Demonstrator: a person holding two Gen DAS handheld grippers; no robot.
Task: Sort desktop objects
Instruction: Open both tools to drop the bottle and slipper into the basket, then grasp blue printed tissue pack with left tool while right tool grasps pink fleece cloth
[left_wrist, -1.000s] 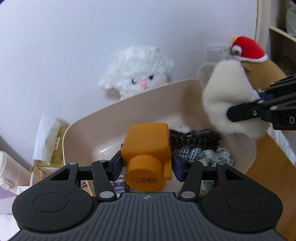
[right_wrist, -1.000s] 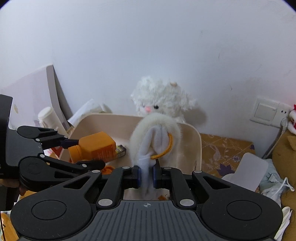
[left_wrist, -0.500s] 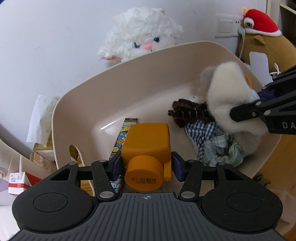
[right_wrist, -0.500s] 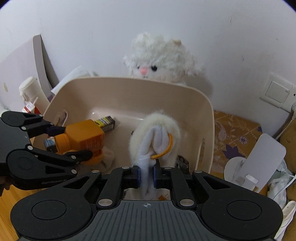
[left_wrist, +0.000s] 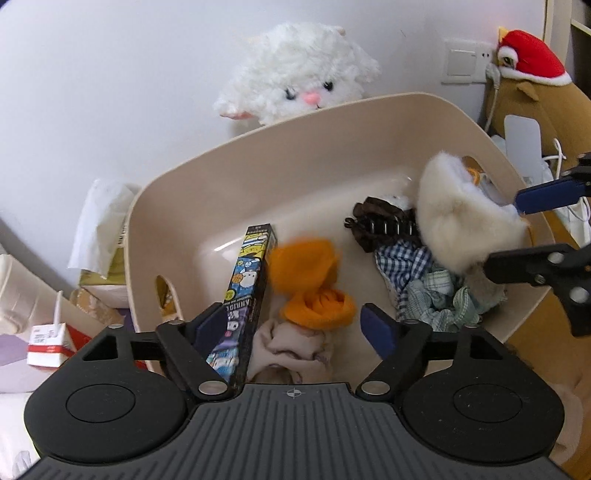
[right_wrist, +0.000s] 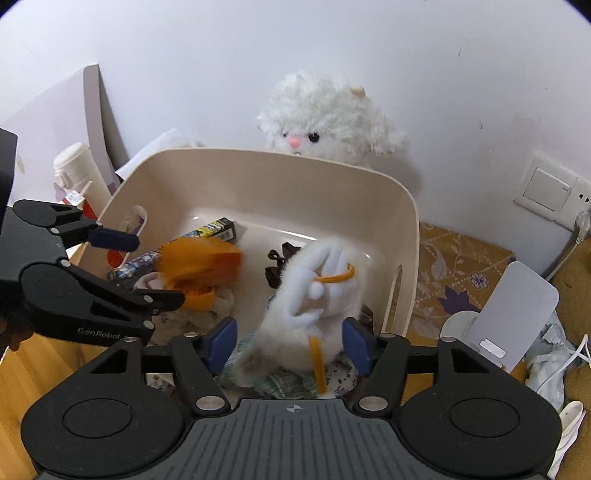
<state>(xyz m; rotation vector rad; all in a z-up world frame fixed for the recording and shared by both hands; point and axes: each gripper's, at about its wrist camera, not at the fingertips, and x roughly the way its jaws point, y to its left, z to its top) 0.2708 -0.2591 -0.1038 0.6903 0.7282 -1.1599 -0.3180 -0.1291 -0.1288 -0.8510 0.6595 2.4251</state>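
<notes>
A beige plastic tub (left_wrist: 258, 155) (right_wrist: 406, 221) lies below both grippers. My left gripper (left_wrist: 291, 326) (right_wrist: 146, 267) is over its near-left side, jaws opening, nothing pressed between the pads. Just beyond them an orange bottle (left_wrist: 308, 280) (right_wrist: 201, 266), motion-blurred, is loose over a beige cloth (left_wrist: 291, 349). My right gripper (right_wrist: 288, 341) (left_wrist: 532, 232) is over the tub's right side, jaws opening. A fluffy white plush piece with an orange loop (right_wrist: 314, 295) (left_wrist: 461, 225) sits blurred between its pads, which do not press it.
In the tub lie a long printed box (left_wrist: 247, 291), a dark hair claw (left_wrist: 380, 225) and checked cloths (left_wrist: 424, 288). A white plush sheep (right_wrist: 325, 118) stands behind the tub. A white phone stand (right_wrist: 513, 317) is at right; a milk carton (left_wrist: 46, 343) and tissue box (left_wrist: 103, 236) at left.
Both grippers have gone from shut to open over the tub. The orange bottle has left the left jaws and dropped; the fluffy white piece has been let go by the right jaws.
</notes>
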